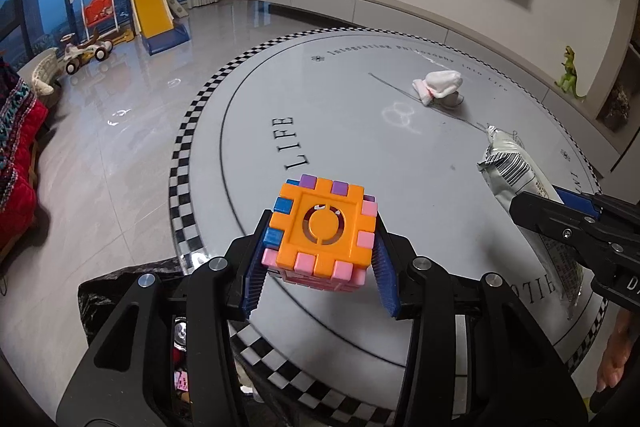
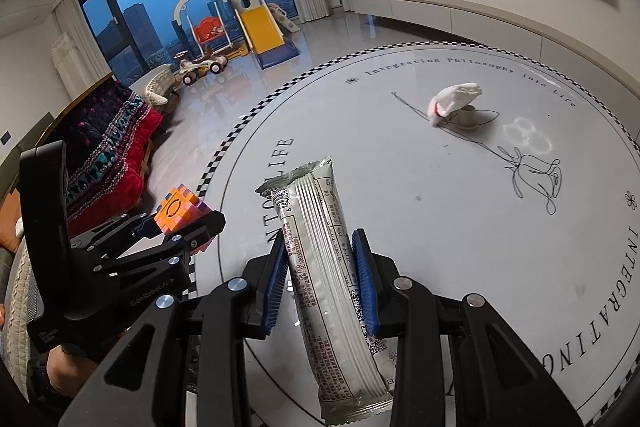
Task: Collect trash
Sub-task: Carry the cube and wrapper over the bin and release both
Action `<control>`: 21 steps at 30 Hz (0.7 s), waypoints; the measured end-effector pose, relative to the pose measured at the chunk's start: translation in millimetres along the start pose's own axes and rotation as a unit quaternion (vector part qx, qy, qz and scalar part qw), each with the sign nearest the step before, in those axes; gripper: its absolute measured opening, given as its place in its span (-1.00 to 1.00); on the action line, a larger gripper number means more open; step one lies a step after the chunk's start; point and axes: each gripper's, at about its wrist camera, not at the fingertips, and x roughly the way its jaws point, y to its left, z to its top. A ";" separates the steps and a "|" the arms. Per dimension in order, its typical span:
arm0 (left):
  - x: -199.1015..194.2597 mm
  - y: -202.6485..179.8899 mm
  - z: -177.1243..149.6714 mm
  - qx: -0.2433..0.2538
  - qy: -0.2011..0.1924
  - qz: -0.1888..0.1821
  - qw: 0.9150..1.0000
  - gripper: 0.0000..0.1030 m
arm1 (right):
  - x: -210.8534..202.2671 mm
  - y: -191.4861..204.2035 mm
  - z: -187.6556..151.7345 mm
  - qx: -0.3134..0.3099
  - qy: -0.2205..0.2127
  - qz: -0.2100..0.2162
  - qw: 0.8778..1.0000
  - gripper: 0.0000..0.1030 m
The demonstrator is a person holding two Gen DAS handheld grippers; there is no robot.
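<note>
Black plastic bag (image 1: 120, 291), seen only by the left wrist camera, lies below the round white table's checkered edge (image 1: 188, 163); left gripper (image 1: 320, 251) clamps an orange-and-pink toy block cube (image 1: 322, 231), right gripper (image 2: 320, 283) a silver foil snack wrapper (image 2: 320, 247).

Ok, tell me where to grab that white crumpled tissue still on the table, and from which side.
Grip the tissue across its puffy white middle, coming from above with the tongs straddling its narrow width. It lies as a long, soft wad leaning on a small round object, so a low side approach would likely knock that.
</note>
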 end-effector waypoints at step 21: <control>-72.3 152.8 -103.4 -0.125 0.006 0.131 0.983 -0.11 | 53.3 166.9 -51.3 -0.130 0.076 0.123 0.981 -0.34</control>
